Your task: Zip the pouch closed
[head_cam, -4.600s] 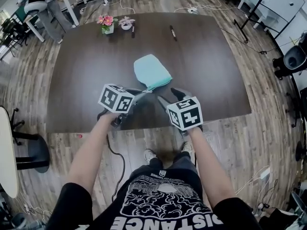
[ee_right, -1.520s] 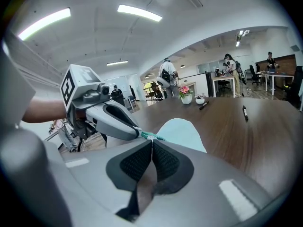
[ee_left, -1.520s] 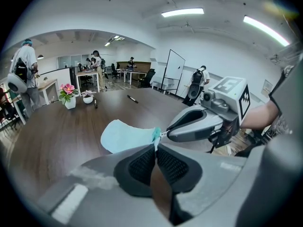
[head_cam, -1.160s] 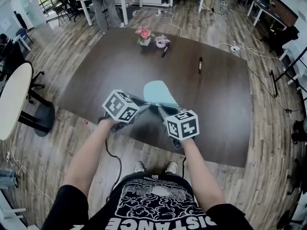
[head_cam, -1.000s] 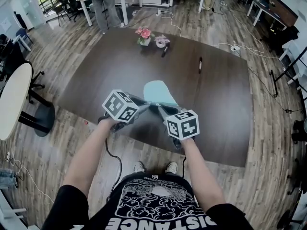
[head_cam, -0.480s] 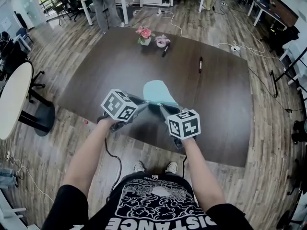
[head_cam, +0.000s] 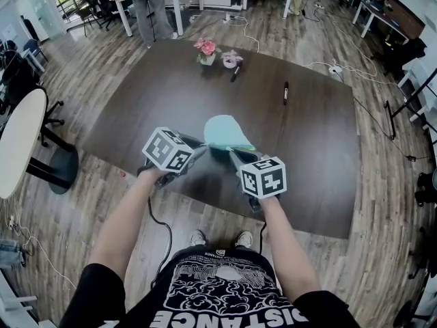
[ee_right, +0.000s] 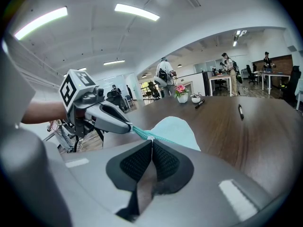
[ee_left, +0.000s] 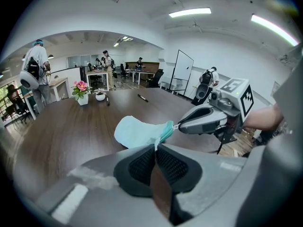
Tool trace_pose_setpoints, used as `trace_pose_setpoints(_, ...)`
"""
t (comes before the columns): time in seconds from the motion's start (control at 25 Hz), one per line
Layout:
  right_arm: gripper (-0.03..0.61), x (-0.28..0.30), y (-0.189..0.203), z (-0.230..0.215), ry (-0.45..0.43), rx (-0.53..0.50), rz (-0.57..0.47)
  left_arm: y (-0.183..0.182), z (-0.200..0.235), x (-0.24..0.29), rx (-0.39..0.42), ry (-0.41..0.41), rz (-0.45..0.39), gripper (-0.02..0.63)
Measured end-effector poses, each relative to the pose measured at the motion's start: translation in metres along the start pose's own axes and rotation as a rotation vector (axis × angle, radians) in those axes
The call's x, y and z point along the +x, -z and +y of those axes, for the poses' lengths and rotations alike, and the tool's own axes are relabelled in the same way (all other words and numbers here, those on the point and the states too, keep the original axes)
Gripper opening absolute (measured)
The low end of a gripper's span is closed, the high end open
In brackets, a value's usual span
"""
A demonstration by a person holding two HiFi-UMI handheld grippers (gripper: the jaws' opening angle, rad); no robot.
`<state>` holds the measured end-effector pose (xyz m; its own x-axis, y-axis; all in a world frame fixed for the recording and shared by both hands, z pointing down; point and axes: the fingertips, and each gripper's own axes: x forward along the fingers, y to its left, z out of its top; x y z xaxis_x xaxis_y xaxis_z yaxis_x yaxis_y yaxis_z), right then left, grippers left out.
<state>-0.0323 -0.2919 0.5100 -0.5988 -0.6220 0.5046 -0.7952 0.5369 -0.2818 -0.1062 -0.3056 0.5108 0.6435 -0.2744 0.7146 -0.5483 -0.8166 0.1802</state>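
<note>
A light teal pouch (head_cam: 224, 132) lies on the dark brown table (head_cam: 307, 156) near its front edge, its zipper end facing me. My left gripper (head_cam: 205, 147) is shut on the pouch's near edge beside the zipper. The left gripper view shows a thin pale strip of the pouch (ee_left: 135, 131) running into those closed jaws (ee_left: 155, 148). My right gripper (head_cam: 232, 152) is shut on the small silver zipper pull. In the right gripper view, the teal zipper stretches from the right gripper (ee_right: 151, 141) to the left gripper (ee_right: 129, 125). Both grippers meet at the same corner.
A pot of pink flowers (head_cam: 205, 50) and a small white dish (head_cam: 231, 59) stand at the table's far side, with a dark pen (head_cam: 285, 92) to their right. The table's front edge runs just under my grippers. A round white table (head_cam: 17, 149) stands on the left.
Compared with the oldest frame, my head has moved and the table shows from another angle. Over the last second both grippers keep their grip; the left one has drifted a touch leftward.
</note>
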Motion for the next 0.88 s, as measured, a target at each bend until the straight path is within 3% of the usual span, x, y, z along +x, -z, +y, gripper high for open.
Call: trace_pose_setpoints(0.88,0.006,-0.007,0.004,-0.013,0.037,0.016,0.002,0.012,0.021,-0.01,-0.074,-0.078,-0.012,0.021)
